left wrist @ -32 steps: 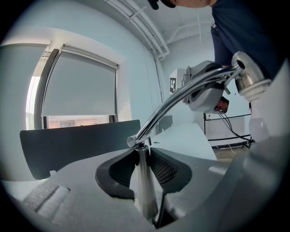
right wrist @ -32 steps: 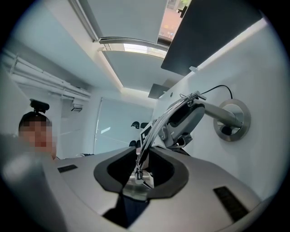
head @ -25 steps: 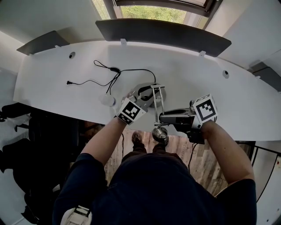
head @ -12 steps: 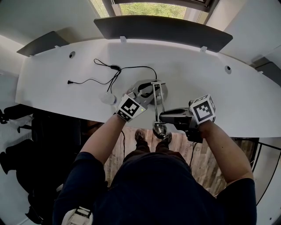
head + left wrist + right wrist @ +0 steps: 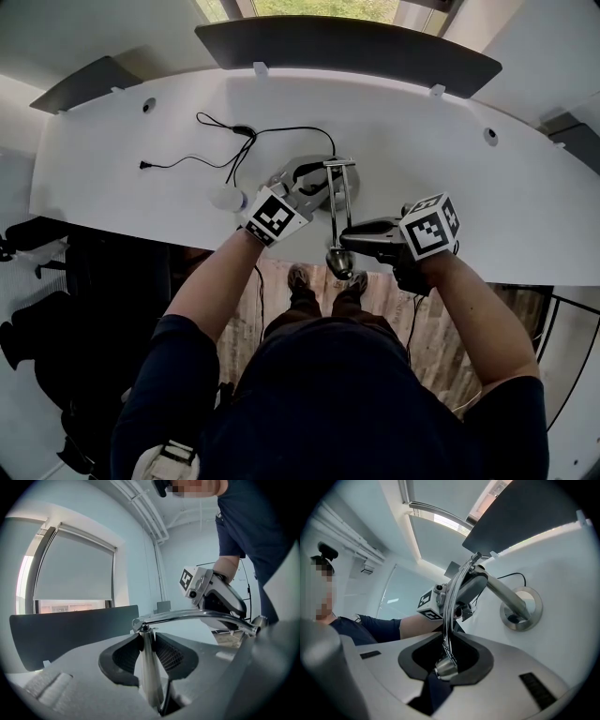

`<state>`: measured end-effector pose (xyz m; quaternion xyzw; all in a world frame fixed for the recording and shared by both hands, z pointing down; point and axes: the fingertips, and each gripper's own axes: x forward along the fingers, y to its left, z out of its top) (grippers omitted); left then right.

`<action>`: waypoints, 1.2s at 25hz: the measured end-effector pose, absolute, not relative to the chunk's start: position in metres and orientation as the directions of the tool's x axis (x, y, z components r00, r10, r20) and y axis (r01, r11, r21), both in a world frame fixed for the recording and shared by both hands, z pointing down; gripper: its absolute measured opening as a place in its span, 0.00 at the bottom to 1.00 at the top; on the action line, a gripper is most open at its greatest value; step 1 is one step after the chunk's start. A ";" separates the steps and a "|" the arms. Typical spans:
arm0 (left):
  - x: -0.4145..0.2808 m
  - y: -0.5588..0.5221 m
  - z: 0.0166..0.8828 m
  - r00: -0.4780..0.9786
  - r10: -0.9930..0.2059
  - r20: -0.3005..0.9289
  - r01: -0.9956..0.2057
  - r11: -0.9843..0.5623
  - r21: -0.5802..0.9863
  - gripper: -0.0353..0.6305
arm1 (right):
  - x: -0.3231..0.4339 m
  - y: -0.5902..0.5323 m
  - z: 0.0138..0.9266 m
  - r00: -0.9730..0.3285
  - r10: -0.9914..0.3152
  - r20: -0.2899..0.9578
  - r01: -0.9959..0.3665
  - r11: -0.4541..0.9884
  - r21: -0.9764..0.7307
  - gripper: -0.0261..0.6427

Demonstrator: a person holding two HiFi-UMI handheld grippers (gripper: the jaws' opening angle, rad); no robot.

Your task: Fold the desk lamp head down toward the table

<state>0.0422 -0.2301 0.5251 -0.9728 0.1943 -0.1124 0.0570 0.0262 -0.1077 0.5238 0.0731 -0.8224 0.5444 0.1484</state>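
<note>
A chrome desk lamp stands on its round base (image 5: 302, 174) on the white table (image 5: 450, 159). My left gripper (image 5: 314, 190) is shut on the lamp's lower post (image 5: 149, 667), just above the base. The twin-rod upper arm (image 5: 336, 211) runs from the post's top joint out past the table's near edge. My right gripper (image 5: 351, 247) is shut on the small chrome lamp head (image 5: 446, 667) at that arm's end, which hangs over the floor. In the left gripper view the upper arm (image 5: 197, 616) lies about level and leads to the right gripper (image 5: 213, 597).
A black cable (image 5: 234, 150) loops over the table left of the base, with a small white piece (image 5: 225, 198) near the front edge. A dark screen (image 5: 347, 52) lines the table's far side. Wooden floor and the person's feet (image 5: 300, 281) show below the edge.
My right gripper has sunk with the lamp head, drawing the upper arm lower. The left gripper has kept its hold on the post in the same place.
</note>
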 end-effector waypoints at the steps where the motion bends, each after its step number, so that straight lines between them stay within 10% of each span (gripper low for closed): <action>1: 0.042 -0.230 0.525 0.900 -0.388 0.198 -0.363 -0.919 -0.154 0.21 | 0.026 -0.108 0.526 -0.943 0.043 0.329 -0.286 0.398 -0.872 0.15; 30: 0.041 -0.229 0.532 0.939 -0.243 0.242 -0.217 -0.967 -0.130 0.21 | 0.021 -0.127 0.578 -0.913 -0.054 0.405 -0.366 0.545 -0.754 0.16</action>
